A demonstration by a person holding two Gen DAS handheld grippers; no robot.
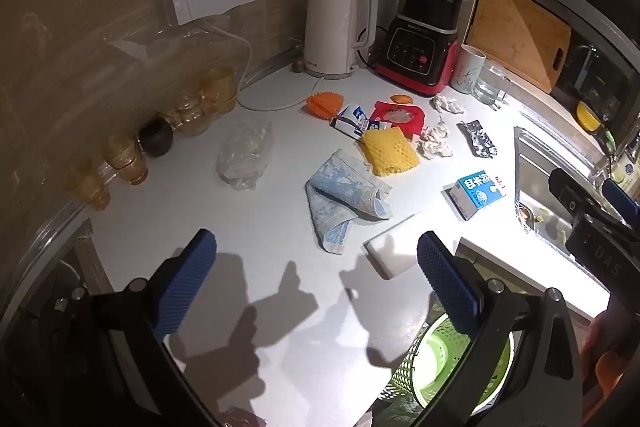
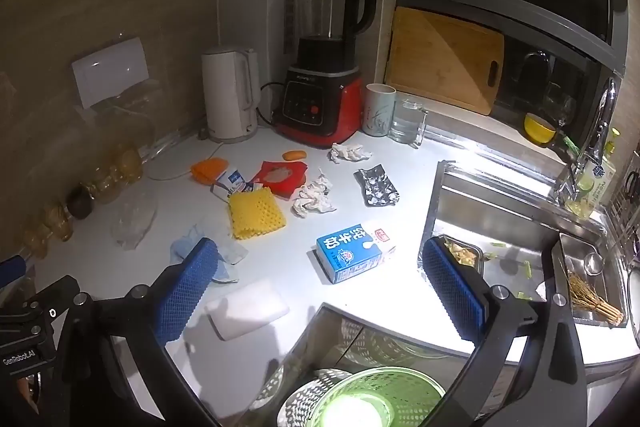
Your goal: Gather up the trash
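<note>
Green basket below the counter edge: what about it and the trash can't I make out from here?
- Green basket: right wrist view, glare whites out its inside; bottom edge cuts it.
- Green basket, left wrist view: right finger of the left tongs covers it.
- Clear plastic bag: contents unreadable.

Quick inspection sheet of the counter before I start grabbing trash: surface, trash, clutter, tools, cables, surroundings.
Surface: white countertop, lit from the right.
Job's things: blue milk carton lying flat; crumpled white tissues; crushed silver foil pack; green mesh bin below the counter edge.
Clutter: yellow foam net, blue cloth, red wrapper.
Tools: left tool open, empty; right tool open, empty.
Cables: white kettle cord on the counter.
Surroundings: steel sink right, black-and-red blender at the back.
</note>
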